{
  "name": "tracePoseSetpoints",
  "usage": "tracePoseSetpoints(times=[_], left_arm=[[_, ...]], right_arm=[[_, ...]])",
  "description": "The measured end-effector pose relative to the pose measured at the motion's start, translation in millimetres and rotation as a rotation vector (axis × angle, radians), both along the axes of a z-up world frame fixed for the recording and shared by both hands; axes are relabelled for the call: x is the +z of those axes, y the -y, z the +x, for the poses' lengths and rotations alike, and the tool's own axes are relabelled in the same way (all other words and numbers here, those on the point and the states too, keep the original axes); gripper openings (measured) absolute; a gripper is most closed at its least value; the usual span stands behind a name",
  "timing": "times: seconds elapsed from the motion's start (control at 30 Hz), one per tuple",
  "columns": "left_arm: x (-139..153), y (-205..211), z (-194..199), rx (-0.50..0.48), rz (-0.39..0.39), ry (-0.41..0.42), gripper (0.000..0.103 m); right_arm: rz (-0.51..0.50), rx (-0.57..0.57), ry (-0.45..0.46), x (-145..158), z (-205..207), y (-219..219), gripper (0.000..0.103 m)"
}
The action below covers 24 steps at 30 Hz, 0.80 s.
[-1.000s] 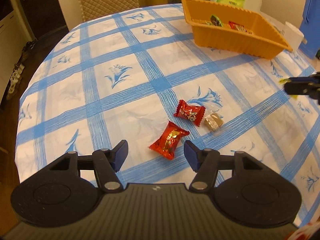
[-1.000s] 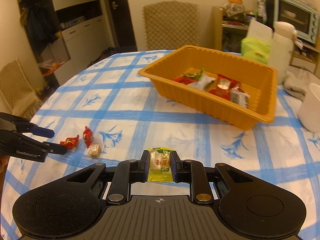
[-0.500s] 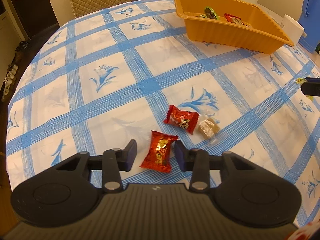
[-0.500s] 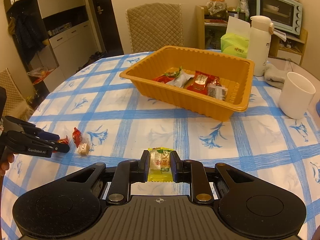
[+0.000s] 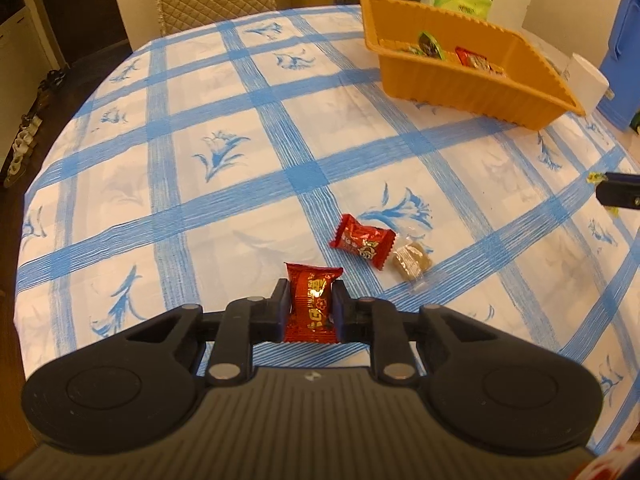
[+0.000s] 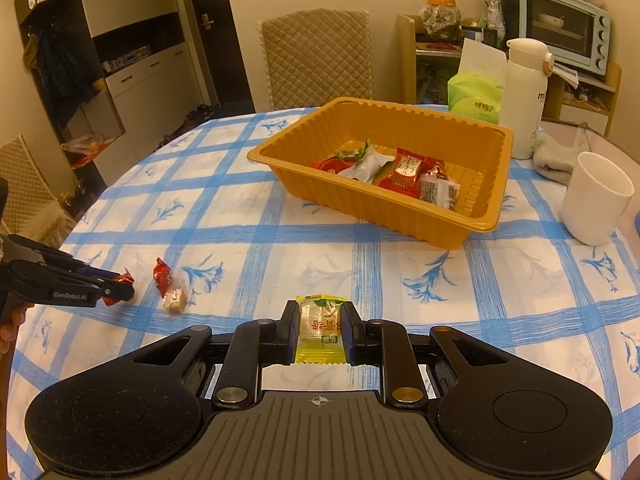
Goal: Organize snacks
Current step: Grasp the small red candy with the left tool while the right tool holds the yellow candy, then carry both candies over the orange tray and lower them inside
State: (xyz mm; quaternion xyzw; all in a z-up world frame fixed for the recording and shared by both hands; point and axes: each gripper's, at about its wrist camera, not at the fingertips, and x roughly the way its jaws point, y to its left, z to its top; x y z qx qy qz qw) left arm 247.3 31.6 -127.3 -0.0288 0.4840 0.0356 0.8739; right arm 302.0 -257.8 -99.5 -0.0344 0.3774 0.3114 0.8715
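Now left gripper clamped on red candy, "GenRobot.AI" on its side, right gripper pinching yellow candy.

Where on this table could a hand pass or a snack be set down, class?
Bare cloth lies between the orange tray and the loose red candy, and ahead of the right gripper up to the tray's near wall. It is crowded beside the white cup, and around the tan candy near the left gripper.
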Motion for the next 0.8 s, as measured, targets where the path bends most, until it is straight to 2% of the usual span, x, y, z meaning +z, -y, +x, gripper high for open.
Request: tracePoseSetpoints(times=[0.2, 0.4, 0.8], left_arm=[[23.3, -4.4, -6.2, 0.023, -0.007, 0.054, 0.019], [48.9, -3.5, 5.2, 0.015, -0.021, 0.118, 0.019], [81.6, 37.9, 81.7, -0.119, -0.034, 0.217, 0.019]], right_arm=[[0.022, -0.003, -0.002, 6.4, 4.7, 3.5, 0.022], [0.047, -0.009, 0.002, 15.7, 18.0, 8.2, 0.022], [0.066, -0.059, 0.068, 35.8, 77.7, 17.3, 0.022]])
